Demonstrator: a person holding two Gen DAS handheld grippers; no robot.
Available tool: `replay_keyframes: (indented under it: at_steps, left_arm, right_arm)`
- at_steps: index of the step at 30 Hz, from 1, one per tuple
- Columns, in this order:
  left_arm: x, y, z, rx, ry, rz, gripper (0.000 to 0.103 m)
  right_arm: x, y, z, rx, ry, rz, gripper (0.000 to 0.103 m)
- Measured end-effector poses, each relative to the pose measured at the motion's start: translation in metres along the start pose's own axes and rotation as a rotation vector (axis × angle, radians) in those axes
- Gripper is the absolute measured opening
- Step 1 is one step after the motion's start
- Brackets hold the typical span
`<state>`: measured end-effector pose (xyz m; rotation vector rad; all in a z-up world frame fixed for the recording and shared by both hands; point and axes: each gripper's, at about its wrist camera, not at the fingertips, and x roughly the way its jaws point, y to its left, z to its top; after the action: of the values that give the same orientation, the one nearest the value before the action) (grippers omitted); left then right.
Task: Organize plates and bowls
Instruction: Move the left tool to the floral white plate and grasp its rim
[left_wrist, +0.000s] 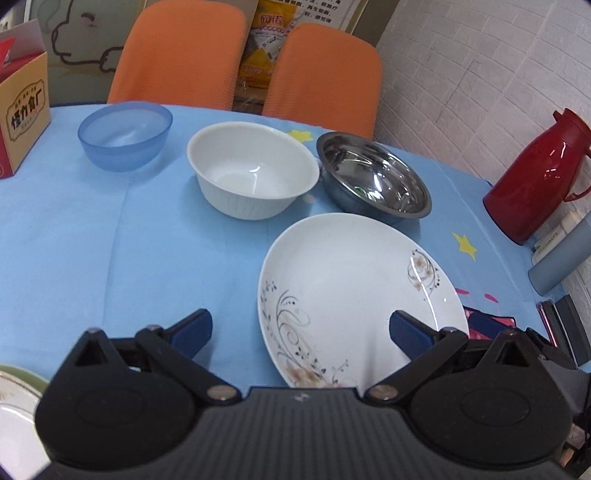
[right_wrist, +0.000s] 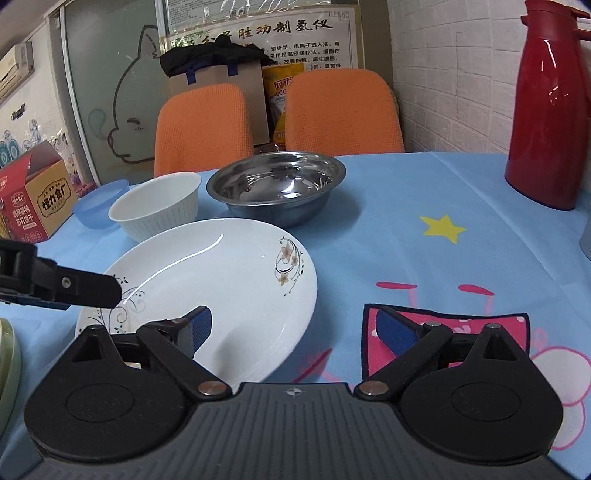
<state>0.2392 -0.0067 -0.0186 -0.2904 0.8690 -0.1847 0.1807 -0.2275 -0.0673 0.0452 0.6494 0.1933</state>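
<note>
Both my tools, the left tool (left_wrist: 300, 328) and the right tool (right_wrist: 293, 328), are spread wide and hold nothing. The flower plate (left_wrist: 354, 288) lies on the tabletop (left_wrist: 110, 240) near me. The blue bowl (left_wrist: 125, 136), white bowl (left_wrist: 253, 170) and metal bowl (left_wrist: 373, 177) sit apart behind it, so stacking is not done.

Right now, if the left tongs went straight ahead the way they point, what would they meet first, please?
Probably the white floral-patterned plate: the left tongs stand open over its near rim, one finger above it. Beyond lies the ribbed white bowl; depth is uncertain.

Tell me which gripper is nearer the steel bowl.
Hard to call. The left gripper and right gripper both hang open over the floral plate's near edge, with the steel bowl beyond it.
</note>
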Motion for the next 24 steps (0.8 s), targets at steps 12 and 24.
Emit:
replay_keyframes:
  at_steps: [12, 24]
  left_arm:
    - [0.024, -0.005, 0.0, 0.017, 0.0, 0.062, 0.101]
    - [0.019, -0.001, -0.003, -0.005, -0.009, 0.067, 0.098]
  right_arm:
    - [0.007, 0.004, -0.001, -0.034, 0.027, 0.037, 0.103]
    - [0.008, 0.01, 0.005, -0.044, 0.043, 0.026, 0.103]
